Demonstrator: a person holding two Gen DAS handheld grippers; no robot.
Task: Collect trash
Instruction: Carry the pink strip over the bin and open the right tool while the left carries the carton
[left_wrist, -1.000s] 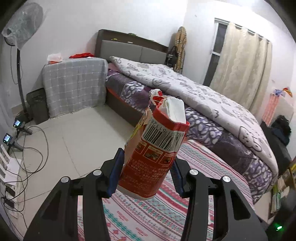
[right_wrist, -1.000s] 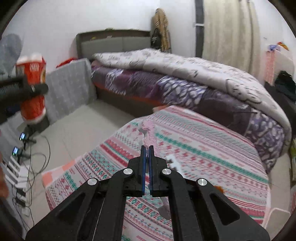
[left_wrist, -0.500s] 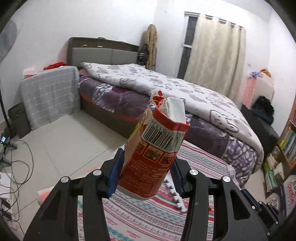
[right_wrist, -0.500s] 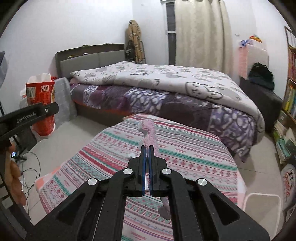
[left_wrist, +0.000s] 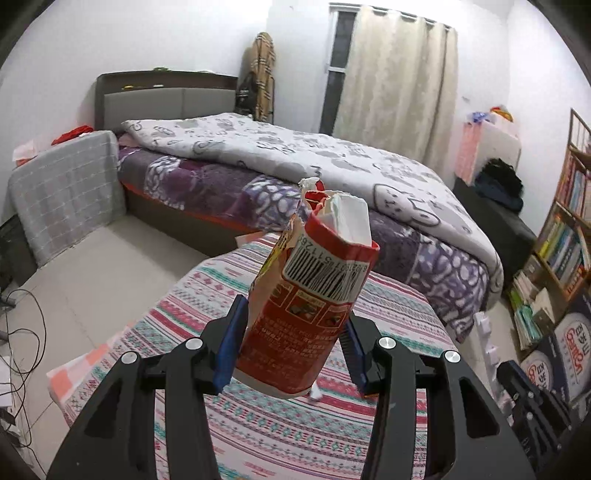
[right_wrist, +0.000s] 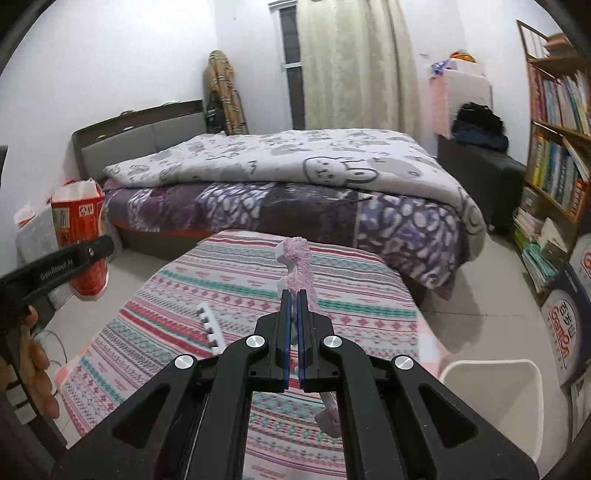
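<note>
My left gripper (left_wrist: 291, 347) is shut on a torn red snack carton (left_wrist: 314, 295) with a barcode, held upright above a striped mat (left_wrist: 221, 295). White paper sticks out of the carton's open top. From the right wrist view that carton (right_wrist: 79, 225) shows at the far left, with the left gripper's finger across it. My right gripper (right_wrist: 292, 325) is shut on a thin pink fuzzy strip (right_wrist: 301, 266) that rises past the fingertips and hangs below them. A white comb-like plastic piece (right_wrist: 210, 325) lies on the striped mat (right_wrist: 369, 295).
A bed (right_wrist: 295, 177) with a grey printed duvet fills the middle. A white bin (right_wrist: 495, 398) stands on the floor at lower right. Bookshelves (right_wrist: 554, 147) line the right wall. Cables (left_wrist: 22, 325) lie on the floor at left. A grey checked covered box (left_wrist: 62, 192) stands beside the bed.
Both views have swung rightward across the room: the fan and cables slid out, the bookshelves and white bin came in. The carton and pink strip stay gripped.
</note>
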